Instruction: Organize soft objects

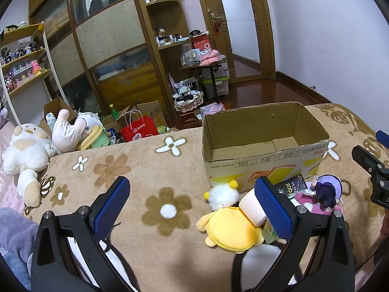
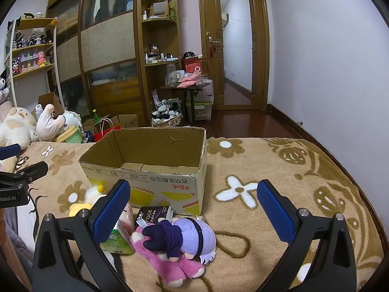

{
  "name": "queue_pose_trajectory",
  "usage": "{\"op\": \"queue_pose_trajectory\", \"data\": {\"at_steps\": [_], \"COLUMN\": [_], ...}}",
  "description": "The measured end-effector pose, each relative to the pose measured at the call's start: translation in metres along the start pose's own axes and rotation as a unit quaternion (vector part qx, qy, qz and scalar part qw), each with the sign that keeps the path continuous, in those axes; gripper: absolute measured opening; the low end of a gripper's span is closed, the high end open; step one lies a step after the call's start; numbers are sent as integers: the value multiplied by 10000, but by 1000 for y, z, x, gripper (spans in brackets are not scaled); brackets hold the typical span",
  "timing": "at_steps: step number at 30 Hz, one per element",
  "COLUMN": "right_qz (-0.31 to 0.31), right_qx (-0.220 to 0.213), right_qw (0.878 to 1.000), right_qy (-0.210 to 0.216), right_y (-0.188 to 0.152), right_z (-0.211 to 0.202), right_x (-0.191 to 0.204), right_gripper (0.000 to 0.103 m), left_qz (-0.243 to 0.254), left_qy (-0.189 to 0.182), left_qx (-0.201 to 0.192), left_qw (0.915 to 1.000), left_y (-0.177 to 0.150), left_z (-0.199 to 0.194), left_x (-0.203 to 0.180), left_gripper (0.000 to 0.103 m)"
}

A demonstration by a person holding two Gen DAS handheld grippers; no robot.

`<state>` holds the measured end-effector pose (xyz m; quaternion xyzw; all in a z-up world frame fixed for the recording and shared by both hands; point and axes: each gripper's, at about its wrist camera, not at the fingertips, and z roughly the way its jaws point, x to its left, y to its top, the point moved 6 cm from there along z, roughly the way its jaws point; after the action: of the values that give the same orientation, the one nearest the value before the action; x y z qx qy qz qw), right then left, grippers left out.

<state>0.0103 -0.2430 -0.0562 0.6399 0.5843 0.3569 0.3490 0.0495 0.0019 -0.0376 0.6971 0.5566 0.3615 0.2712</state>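
Observation:
An open, empty cardboard box (image 1: 265, 146) stands on the flower-patterned blanket; it also shows in the right wrist view (image 2: 150, 168). In front of it lie a yellow plush with a white fluffy head (image 1: 228, 223), a white marshmallow-like roll (image 1: 251, 209), a green carton (image 2: 116, 241), a dark "Face" packet (image 2: 150, 215), a pink plush (image 2: 167, 260) and a purple-haired doll (image 2: 192, 238) on top of it. My left gripper (image 1: 192, 204) is open, hovering left of the pile. My right gripper (image 2: 193, 206) is open above the pink plush and doll.
Large white plush toys (image 1: 26, 153) lie at the blanket's left end. Beyond the bed edge are a red paper bag (image 1: 138, 129), boxes, a wardrobe, shelves, a small cluttered table (image 1: 204, 65) and a door. The blanket (image 2: 279, 170) stretches right of the box.

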Motion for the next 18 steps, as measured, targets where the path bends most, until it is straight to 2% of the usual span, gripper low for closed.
{"op": "queue_pose_trajectory", "data": {"at_steps": [18], "right_qz": [89], "right_qx": [66], "right_qw": [9999], "right_qy": [60], "right_y": [-2], "right_z": [2], "right_x": [-1], "right_gripper": [103], "left_qz": [83], "left_qy": [-58], "left_qx": [-64], "left_qw": [9999], "left_y": [1], "left_z": [-4], "left_x": [-2], "left_gripper": [101]}}
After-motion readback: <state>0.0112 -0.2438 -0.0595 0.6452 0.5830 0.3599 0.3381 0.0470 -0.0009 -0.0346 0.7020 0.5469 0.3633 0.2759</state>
